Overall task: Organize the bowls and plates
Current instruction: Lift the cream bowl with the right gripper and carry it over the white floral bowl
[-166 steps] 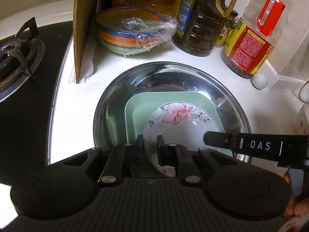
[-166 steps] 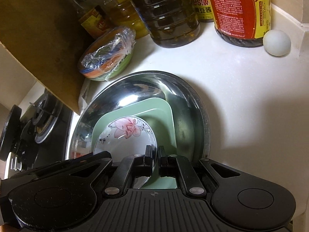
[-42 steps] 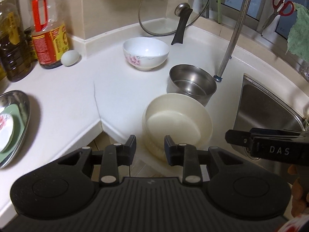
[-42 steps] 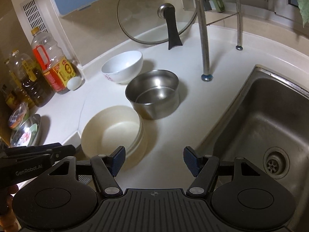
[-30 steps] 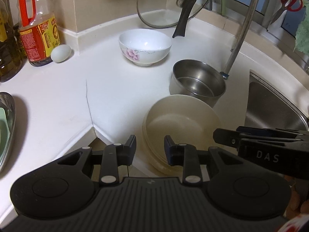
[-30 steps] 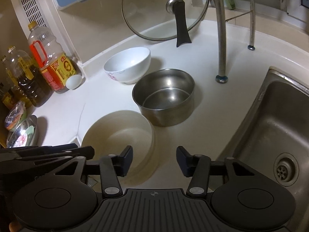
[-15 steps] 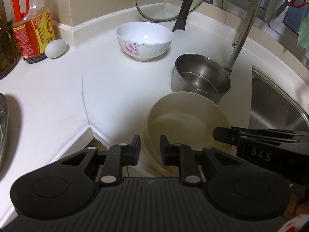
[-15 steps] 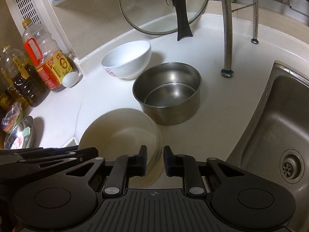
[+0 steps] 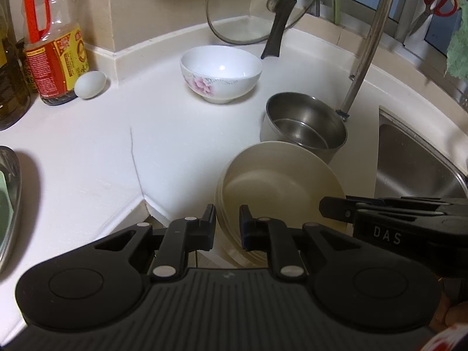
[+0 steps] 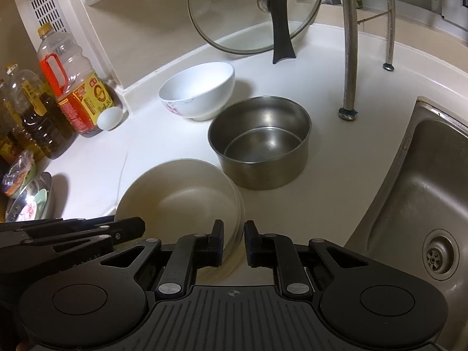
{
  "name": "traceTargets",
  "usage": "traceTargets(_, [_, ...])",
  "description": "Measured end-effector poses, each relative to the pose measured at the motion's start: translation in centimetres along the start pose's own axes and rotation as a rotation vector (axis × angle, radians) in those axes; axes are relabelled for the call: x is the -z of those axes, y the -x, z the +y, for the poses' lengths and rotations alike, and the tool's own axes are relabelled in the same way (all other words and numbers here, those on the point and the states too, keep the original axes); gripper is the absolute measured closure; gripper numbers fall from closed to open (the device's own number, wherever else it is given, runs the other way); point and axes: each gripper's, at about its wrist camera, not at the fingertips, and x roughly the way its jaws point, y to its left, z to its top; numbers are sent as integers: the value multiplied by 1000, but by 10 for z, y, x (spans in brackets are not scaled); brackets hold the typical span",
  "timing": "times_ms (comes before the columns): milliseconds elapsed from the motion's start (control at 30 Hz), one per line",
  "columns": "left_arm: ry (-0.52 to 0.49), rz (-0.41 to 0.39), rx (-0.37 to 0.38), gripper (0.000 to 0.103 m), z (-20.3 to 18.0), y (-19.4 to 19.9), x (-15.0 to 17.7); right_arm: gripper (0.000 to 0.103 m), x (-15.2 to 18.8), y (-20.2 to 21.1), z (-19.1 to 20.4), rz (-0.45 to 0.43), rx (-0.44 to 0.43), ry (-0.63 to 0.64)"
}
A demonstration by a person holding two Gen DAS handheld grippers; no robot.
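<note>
A stack of cream plates [image 9: 278, 184] sits on the white counter near its front corner, and shows again in the right wrist view [image 10: 181, 199]. My left gripper [image 9: 228, 222] has the stack's near left rim between its closing jaws, pads on the rim. My right gripper [image 10: 234, 239] is closing on the stack's near right rim in the same way. Behind the stack stand a steel pot [image 9: 304, 122] and a white bowl with pink flowers [image 9: 220, 70]. A steel basin [image 10: 44, 184] holding a green plate lies far left.
Oil bottles [image 9: 52, 44] and a pale egg [image 9: 89, 84] stand along the back wall. A glass lid [image 10: 254, 11] leans in the corner. The faucet pipe [image 10: 349, 44] rises beside the sink [image 10: 424, 204] on the right. The counter edge [image 9: 140, 204] drops off just left of the stack.
Both grippers left the steel basin, swung right to the cream stack and crept closer. Their jaws narrowed from wide apart onto the stack's rim.
</note>
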Motion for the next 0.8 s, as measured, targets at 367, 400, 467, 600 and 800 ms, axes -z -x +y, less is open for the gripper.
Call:
traceTargets(367, [38, -40, -34, 89, 21, 17, -11, 88, -14, -5, 21, 1, -58, 26])
traceTargets(400, [42, -41, -37, 89, 23, 17, -12, 88, -16, -6, 23, 0, -63, 27])
traceTargets(467, [46, -43, -43, 89, 27, 17, -15, 88, -20, -7, 27, -3, -70, 32])
traceTargets(600, [54, -48, -48, 89, 34, 14, -22, 88, -29, -10, 32, -14, -82, 33])
traceTargets(800, [47, -73, -44, 89, 40, 10, -40, 88, -46, -17, 36, -30, -93, 21])
